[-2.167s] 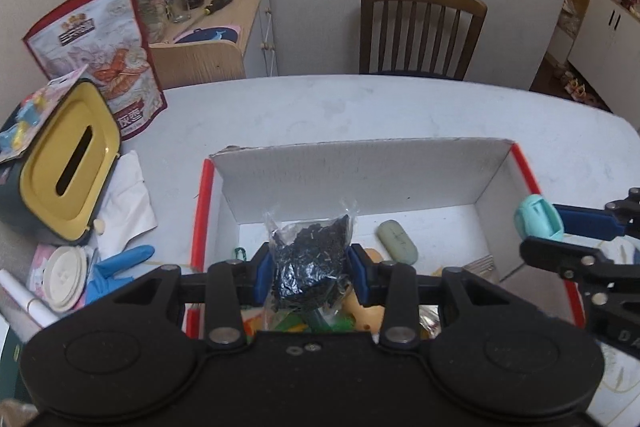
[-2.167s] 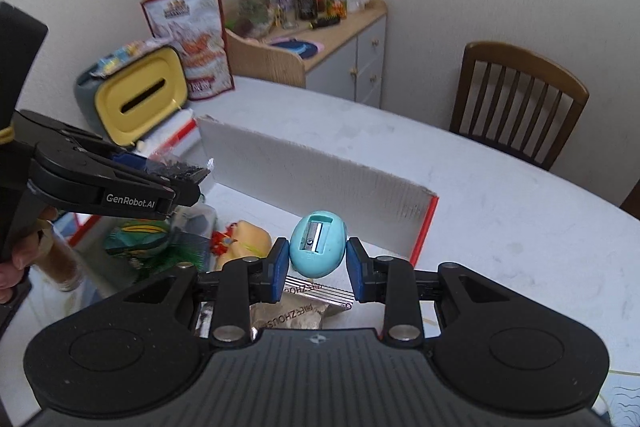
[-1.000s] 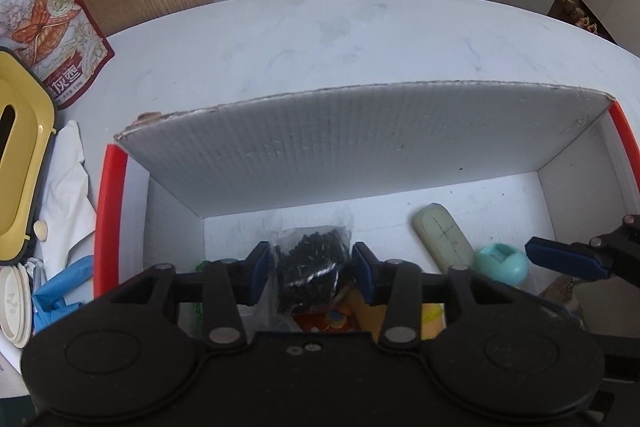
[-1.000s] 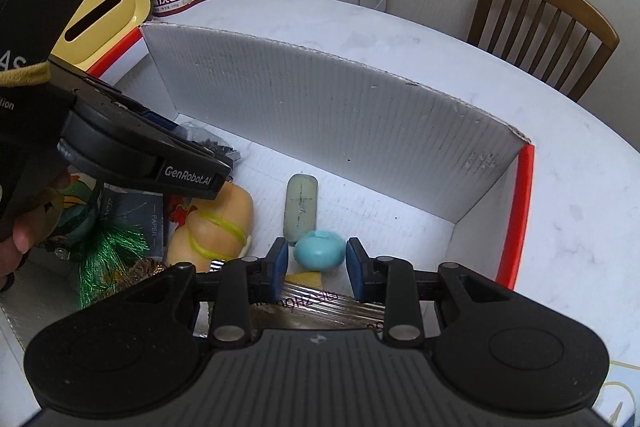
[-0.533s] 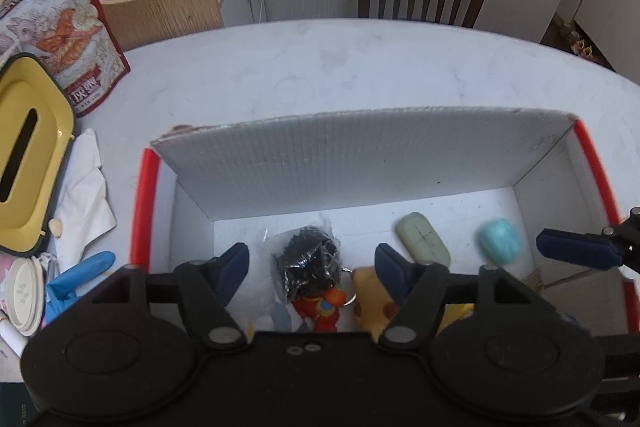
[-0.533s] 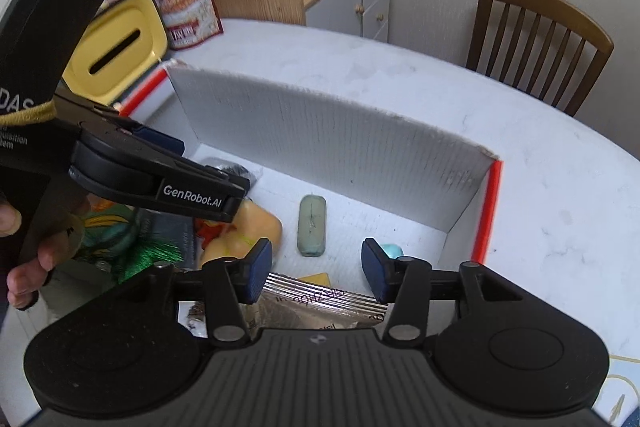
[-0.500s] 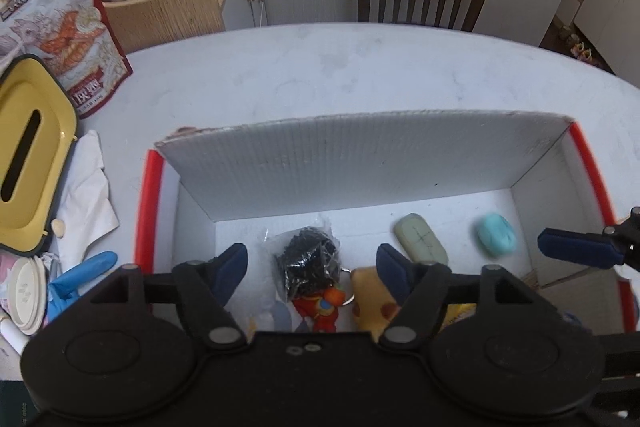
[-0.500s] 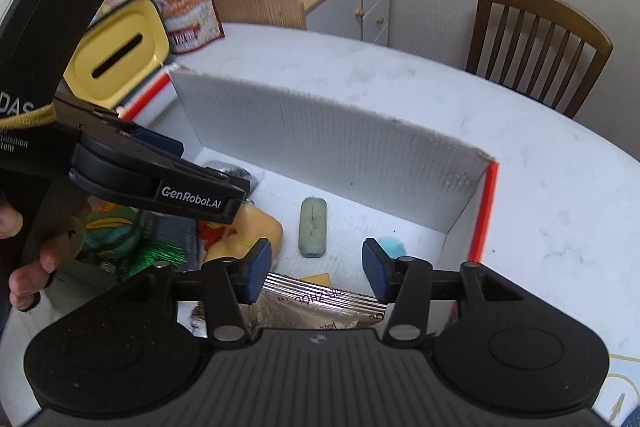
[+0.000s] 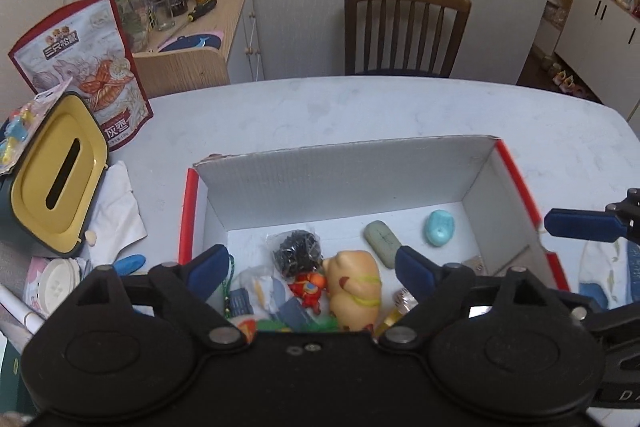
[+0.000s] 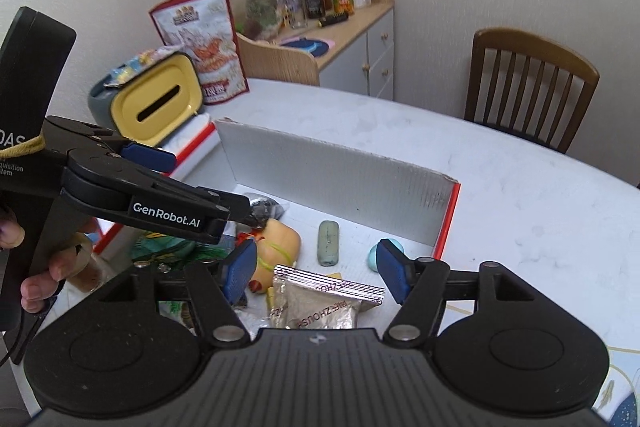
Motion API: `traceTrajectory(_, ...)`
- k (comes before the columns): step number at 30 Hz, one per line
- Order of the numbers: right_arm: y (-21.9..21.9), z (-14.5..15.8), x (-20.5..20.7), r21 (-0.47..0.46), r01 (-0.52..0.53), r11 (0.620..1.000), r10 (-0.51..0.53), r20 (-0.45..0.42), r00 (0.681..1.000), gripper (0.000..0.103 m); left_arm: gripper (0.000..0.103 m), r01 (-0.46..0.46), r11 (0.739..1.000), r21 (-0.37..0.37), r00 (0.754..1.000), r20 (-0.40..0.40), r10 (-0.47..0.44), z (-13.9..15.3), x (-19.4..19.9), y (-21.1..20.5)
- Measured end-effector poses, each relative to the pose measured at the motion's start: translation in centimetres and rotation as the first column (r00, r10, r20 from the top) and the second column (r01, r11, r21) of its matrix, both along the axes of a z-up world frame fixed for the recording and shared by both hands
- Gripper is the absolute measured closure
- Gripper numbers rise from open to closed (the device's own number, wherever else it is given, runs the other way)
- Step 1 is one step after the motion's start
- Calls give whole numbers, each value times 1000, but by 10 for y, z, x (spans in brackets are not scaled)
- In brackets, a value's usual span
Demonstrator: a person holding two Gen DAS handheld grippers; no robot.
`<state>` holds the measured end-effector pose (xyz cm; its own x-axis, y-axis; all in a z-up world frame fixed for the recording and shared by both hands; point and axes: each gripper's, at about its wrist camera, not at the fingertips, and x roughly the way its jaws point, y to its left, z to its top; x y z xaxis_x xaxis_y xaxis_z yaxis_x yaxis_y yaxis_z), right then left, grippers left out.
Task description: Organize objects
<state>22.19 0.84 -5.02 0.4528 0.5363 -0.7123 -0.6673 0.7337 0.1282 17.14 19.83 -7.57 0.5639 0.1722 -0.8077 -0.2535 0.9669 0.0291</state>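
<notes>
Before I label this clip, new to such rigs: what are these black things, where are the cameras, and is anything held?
They are two hand-held grippers; each carries a fisheye camera looking along its fingers. The left gripper, seen from its own camera, is open and empty. The right gripper, likewise open, holds nothing. A hand grips the left tool's handle. Below them, on the white table, stands a white cardboard box with red edges. In it lie a clear bag of dark bits, a grey-green oblong eraser, a light-blue egg-shaped sharpener and a yellow pig toy. A yellow-lidded tissue box stands beside it.
</notes>
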Motion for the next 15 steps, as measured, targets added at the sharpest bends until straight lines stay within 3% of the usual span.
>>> traceTrajectory(15,-23,23,-48,81,2,997,-7,66,998,24,1,-5,999,43,996,91,1,22,-57,-17)
